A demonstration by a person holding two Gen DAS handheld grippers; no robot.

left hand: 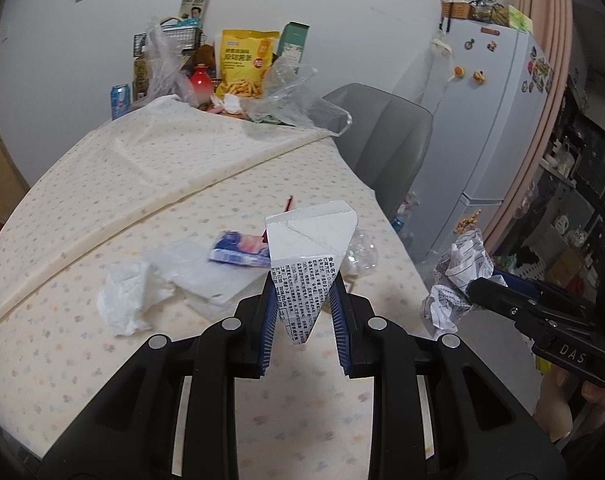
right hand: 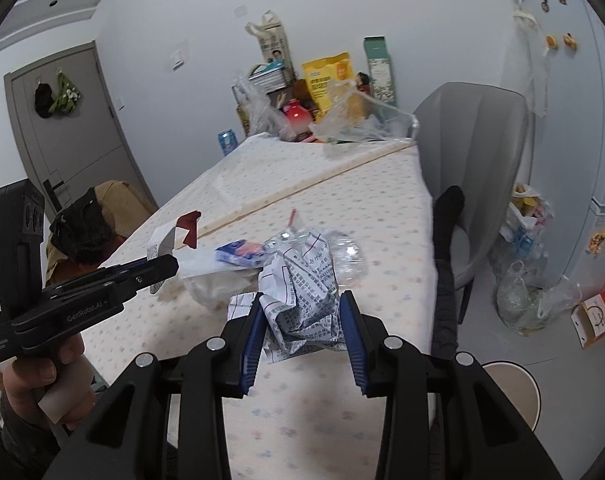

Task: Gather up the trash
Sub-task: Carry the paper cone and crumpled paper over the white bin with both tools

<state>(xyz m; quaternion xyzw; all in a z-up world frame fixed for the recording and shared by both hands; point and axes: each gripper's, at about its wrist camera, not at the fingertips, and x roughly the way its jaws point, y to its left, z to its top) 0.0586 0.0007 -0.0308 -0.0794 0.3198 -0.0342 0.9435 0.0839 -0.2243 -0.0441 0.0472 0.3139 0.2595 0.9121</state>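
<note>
My left gripper [left hand: 304, 316] is shut on a flattened white carton piece [left hand: 308, 248] with black print, held above the table; it shows from the side in the right wrist view [right hand: 174, 240]. My right gripper [right hand: 302, 328] is shut on a crumpled printed paper wad [right hand: 302, 284], also seen in the left wrist view [left hand: 458, 276] past the table's right edge. On the table lie a crumpled white tissue [left hand: 122, 296], a flat clear plastic wrapper [left hand: 194, 268], a blue snack packet [left hand: 240, 249] and a crushed clear plastic piece [left hand: 360, 256].
The table wears a dotted cream cloth [left hand: 142, 184]. Its far end holds a yellow snack bag [left hand: 244, 60], clear bags, a red bottle and a blue can [left hand: 119, 100]. A grey chair [right hand: 474, 152] stands at the right. A round bin rim [right hand: 514, 384] and floor bags [right hand: 518, 300] sit below right.
</note>
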